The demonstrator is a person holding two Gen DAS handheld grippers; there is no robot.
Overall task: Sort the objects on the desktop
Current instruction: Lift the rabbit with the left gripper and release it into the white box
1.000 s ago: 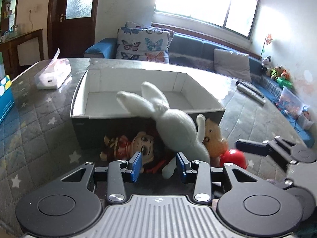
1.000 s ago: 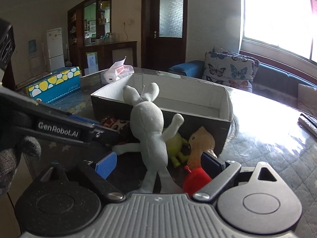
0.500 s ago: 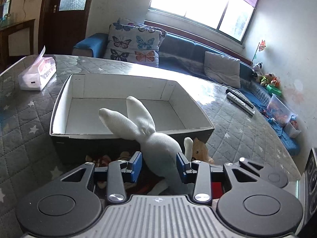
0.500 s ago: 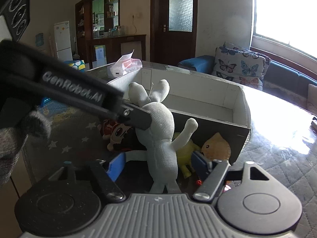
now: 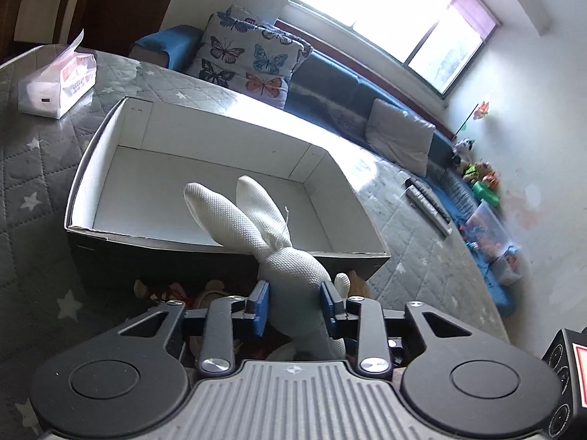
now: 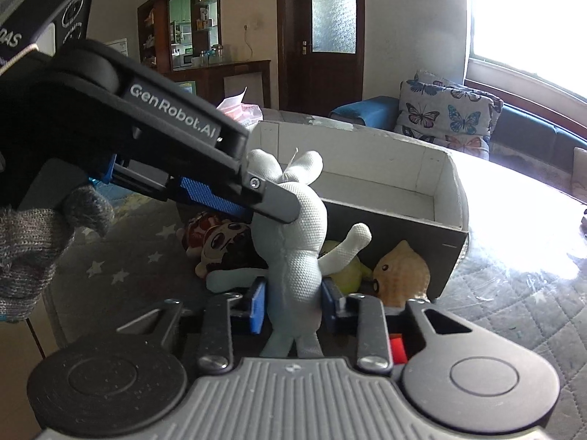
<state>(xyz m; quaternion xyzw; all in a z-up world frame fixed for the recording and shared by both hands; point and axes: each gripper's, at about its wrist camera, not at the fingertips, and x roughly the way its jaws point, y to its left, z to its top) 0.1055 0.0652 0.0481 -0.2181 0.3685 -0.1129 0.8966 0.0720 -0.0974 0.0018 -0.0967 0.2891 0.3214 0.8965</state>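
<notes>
A white plush rabbit point(image 5: 290, 267) stands upright in front of an open cardboard box point(image 5: 110, 168) with a white inside. My left gripper point(image 5: 295, 302) is shut on the rabbit's upper body just below the head. My right gripper point(image 6: 293, 302) is shut on the rabbit's point(image 6: 297, 256) lower body. In the right wrist view the left gripper's finger point(image 6: 271, 198) reaches in from the left and presses the rabbit's neck. A doll with dark hair point(image 6: 227, 245), a green toy point(image 6: 345, 275) and a yellow plush point(image 6: 401, 278) lie against the box's point(image 6: 447, 227) near wall.
A tissue pack point(image 5: 58, 84) lies on the quilted grey tabletop point(image 5: 33, 168) left of the box. Two remotes point(image 5: 427, 205) lie at the table's far right. A small red object point(image 6: 398, 346) sits under my right gripper. A sofa with cushions point(image 5: 253, 62) stands behind the table.
Both grippers have closed on the rabbit; the left has moved up and forward to its upper body, and the right has closed on its lower body. The rabbit now stands more upright.
</notes>
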